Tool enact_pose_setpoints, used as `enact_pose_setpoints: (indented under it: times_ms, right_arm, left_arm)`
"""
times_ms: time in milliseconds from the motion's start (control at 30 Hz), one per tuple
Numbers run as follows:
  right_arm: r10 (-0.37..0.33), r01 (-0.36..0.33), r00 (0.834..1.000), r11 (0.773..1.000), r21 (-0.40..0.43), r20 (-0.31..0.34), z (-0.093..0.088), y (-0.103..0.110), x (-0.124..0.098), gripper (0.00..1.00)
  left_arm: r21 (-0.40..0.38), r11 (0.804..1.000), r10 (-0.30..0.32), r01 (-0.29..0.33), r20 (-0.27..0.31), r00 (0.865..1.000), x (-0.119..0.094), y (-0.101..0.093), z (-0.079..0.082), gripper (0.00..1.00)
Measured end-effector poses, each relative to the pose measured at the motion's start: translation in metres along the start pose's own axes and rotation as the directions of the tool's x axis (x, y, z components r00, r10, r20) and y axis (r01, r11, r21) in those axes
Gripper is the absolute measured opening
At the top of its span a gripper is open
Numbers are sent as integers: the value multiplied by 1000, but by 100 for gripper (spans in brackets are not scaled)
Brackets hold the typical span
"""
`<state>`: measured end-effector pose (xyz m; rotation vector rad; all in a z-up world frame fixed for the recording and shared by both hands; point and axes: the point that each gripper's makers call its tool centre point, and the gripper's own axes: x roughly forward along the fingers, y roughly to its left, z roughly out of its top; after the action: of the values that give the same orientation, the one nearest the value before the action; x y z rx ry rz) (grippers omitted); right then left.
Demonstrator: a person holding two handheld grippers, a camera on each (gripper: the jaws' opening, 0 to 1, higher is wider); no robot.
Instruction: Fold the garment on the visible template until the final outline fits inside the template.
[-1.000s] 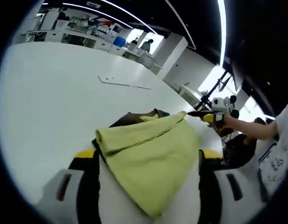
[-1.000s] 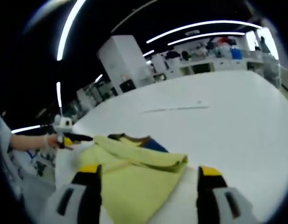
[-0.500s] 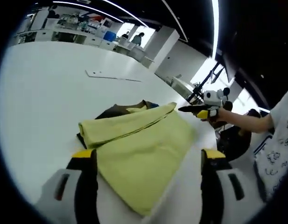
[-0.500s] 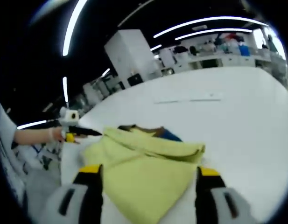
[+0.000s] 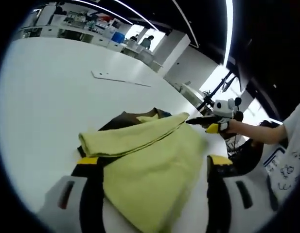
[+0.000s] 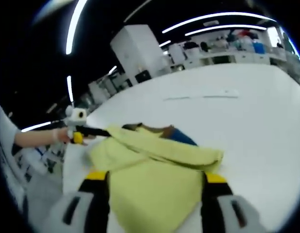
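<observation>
A yellow-green garment (image 5: 150, 160) lies folded on the white table (image 5: 43, 97), with a thick folded edge (image 5: 125, 138) across its far side. A dark brown and blue piece (image 5: 125, 118) shows from under that edge. In the left gripper view my left gripper (image 5: 153, 162) is open, its jaws wide apart with cloth between them. The right gripper (image 5: 196, 120) comes in from the right, its tip at the garment's far right corner. In the right gripper view my right gripper (image 6: 156, 175) is open over the garment (image 6: 154, 179), and the left gripper (image 6: 98, 131) touches its left corner.
A thin pale strip (image 5: 120, 80) lies flat further out on the table, also in the right gripper view as a strip (image 6: 203, 95). A person's hand (image 5: 237, 127) and sleeve are at the right. Benches and people stand far behind (image 5: 140, 42).
Both cameras have moved slightly nearer the garment, so the cloth takes up more room between the jaws. The jaws stay wide apart. The garment's folded shape looks unchanged.
</observation>
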<state>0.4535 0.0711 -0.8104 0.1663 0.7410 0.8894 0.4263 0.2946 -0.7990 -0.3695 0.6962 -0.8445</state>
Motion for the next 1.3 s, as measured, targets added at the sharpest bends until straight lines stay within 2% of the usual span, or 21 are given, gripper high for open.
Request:
enact_pose_setpoints:
  times_ms: [200,367,533,633,700,1033,1300]
  right_arm:
    - [-11,12,1000,1000,-5,23,19,-9,9,75]
    - [-43,44,999,999,-17,27,26,-22,15,75]
    - [-54,54,998,999,-7,33,27,-26,14,75]
    - [-64,64,997,998,5,33,23,-31,16,75]
    - [-77,76,997,997,8,32,20,-35,16,75]
    - [-103,100,993,994,51,56,26,-44,14,73]
    - [-103,100,992,994,53,72,26,-42,6,72]
  left_arm:
    - [-10,1000,9,-9,42,999,8,8,18,85]
    - [-42,998,41,-37,85,996,12,22,31,83]
    - [-46,996,80,-75,93,993,11,31,30,83]
    - [-59,995,81,-75,92,992,10,33,29,83]
    - [-47,994,101,-98,85,991,9,37,28,83]
    - [-82,992,108,-100,109,988,9,44,33,78]
    - [-78,992,104,-96,108,989,5,38,32,80]
